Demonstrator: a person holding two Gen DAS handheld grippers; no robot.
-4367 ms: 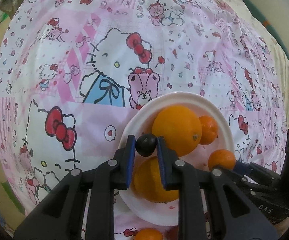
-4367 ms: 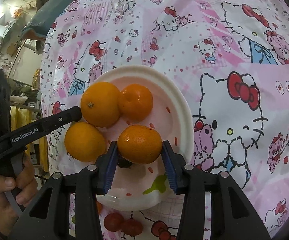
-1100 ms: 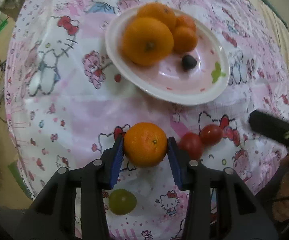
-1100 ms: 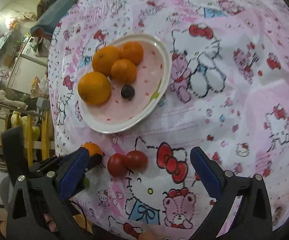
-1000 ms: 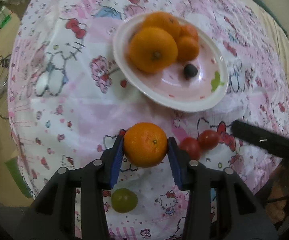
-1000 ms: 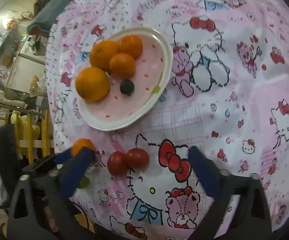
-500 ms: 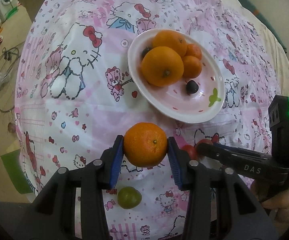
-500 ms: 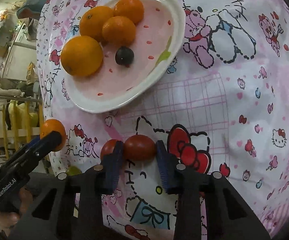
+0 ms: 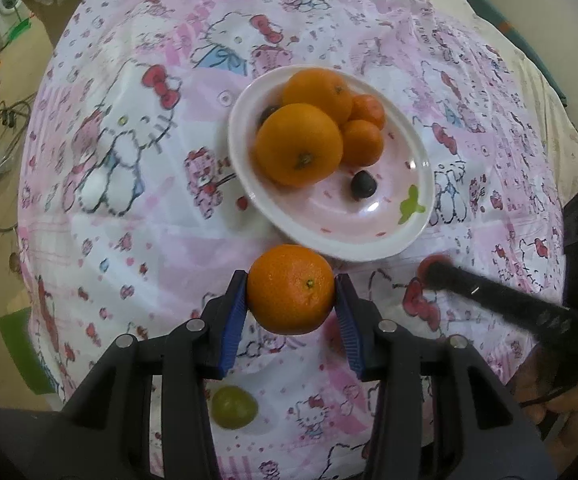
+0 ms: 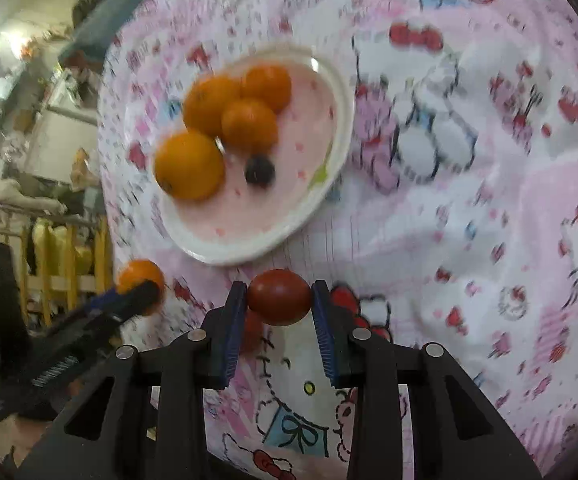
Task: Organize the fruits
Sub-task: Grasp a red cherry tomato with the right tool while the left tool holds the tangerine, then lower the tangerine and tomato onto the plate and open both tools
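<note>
A white plate point(image 9: 417, 236) on the Hello Kitty cloth holds several oranges point(image 9: 299, 146) and a dark grape point(image 9: 363, 185); it also shows in the right wrist view point(image 10: 309, 216). My left gripper point(image 9: 291, 304) is shut on an orange point(image 9: 291, 288), held above the cloth just short of the plate's near rim. My right gripper point(image 10: 279, 308) is shut on a red tomato point(image 10: 279, 297), lifted near the plate's edge. A second tomato point(image 10: 251, 330) lies on the cloth behind the right gripper's left finger. A green grape point(image 9: 234, 406) lies on the cloth under the left gripper.
The cloth-covered table point(image 9: 129, 220) drops off on the left to a floor with cables. The right gripper's arm point(image 9: 509, 304) crosses the left wrist view at right. Household clutter and a yellow rack point(image 10: 49, 256) stand beyond the table's left edge.
My right gripper closed on one of the two tomatoes and lifted it toward the plate. My left gripper, holding the orange, moved closer to the plate.
</note>
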